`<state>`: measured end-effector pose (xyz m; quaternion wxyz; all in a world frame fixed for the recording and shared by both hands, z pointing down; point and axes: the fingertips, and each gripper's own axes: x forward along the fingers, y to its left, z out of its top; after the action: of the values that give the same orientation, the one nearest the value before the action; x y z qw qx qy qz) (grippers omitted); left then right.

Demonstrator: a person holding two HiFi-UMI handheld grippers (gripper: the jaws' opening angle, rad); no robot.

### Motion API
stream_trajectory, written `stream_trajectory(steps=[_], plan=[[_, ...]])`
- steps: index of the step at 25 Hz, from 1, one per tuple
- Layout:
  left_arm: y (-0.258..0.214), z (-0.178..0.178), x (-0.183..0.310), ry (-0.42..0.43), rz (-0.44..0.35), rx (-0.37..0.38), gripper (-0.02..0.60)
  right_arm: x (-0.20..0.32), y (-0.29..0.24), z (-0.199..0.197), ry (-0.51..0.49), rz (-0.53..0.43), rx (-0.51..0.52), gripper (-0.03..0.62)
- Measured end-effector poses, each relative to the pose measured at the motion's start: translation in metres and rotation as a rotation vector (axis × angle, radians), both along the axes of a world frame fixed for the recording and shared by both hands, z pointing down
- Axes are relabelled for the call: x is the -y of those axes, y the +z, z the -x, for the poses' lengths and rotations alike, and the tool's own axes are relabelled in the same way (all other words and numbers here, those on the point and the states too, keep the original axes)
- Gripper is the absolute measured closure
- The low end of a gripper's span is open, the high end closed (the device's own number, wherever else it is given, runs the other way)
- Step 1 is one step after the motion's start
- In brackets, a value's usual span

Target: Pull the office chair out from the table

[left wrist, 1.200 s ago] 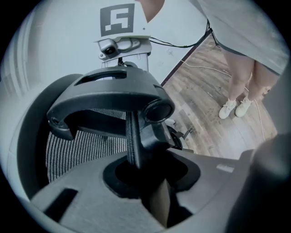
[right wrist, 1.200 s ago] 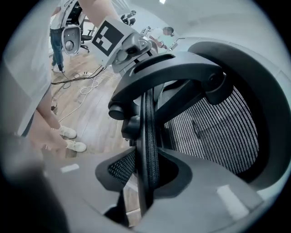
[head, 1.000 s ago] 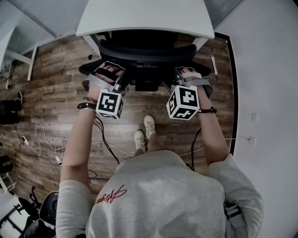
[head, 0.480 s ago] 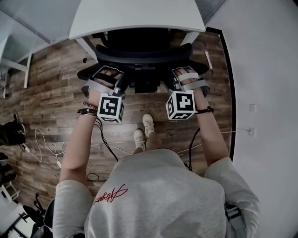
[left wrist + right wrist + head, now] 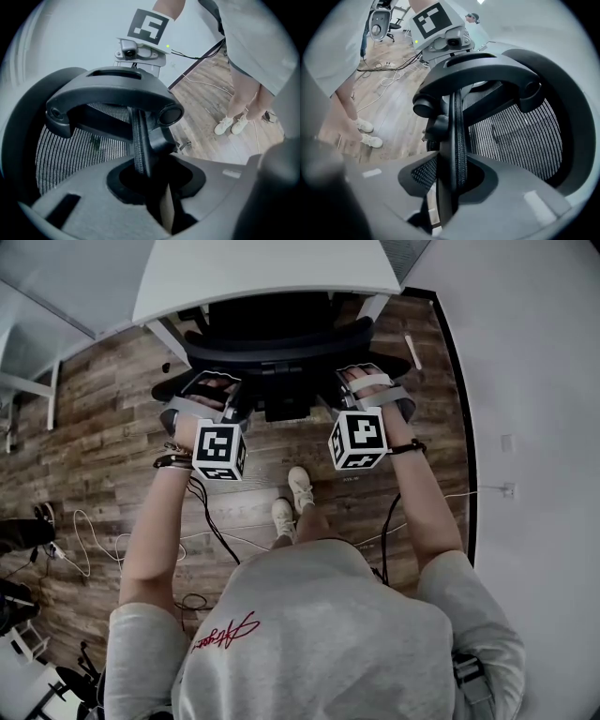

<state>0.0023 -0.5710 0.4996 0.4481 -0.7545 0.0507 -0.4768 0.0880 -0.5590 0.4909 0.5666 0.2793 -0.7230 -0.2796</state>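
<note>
Left hand-held gripper [image 5: 143, 176], jaws just closing, and the right [image 5: 452, 178] clamp the office chair [image 5: 281, 343]; table [image 5: 272, 273] hides its seat.

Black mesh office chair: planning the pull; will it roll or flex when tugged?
The black mesh office chair probably glides easily over the smooth wood-plank floor. Its moulded back rim looks stiff; the mesh panel would likely give.

Left tool [image 5: 146, 174], jaws just closing, clamps the office chair [image 5: 79, 150] by its rim.
</note>
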Motion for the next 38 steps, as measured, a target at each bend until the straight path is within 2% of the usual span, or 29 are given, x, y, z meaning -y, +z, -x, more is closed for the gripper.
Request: stream_trajectory(steps=[3,9,14,24,30,38], plan=[[0.0,0.0,-0.001,0.004,0.002,-0.001,0.476,0.0,0.0,0.0,-0.006,-0.025,-0.009,0.484],[0.0,0.001,-0.001,0.007,-0.01,-0.003,0.476,-0.002,0.0,0.001,-0.003,-0.016,-0.009,0.484],[0.002,0.002,-0.004,-0.006,0.041,0.004,0.477,-0.003,-0.001,0.001,0.005,0.002,-0.008,0.482],[-0.002,0.0,-0.021,-0.011,0.034,0.005,0.477,-0.02,-0.003,-0.001,0.003,0.029,-0.006,0.482],[-0.006,0.003,-0.01,-0.021,0.076,0.006,0.477,-0.008,-0.009,0.002,-0.01,0.029,-0.014,0.485],[0.005,-0.003,-0.079,-0.034,0.034,0.006,0.479,-0.074,0.003,-0.005,-0.019,0.014,-0.008,0.484]])
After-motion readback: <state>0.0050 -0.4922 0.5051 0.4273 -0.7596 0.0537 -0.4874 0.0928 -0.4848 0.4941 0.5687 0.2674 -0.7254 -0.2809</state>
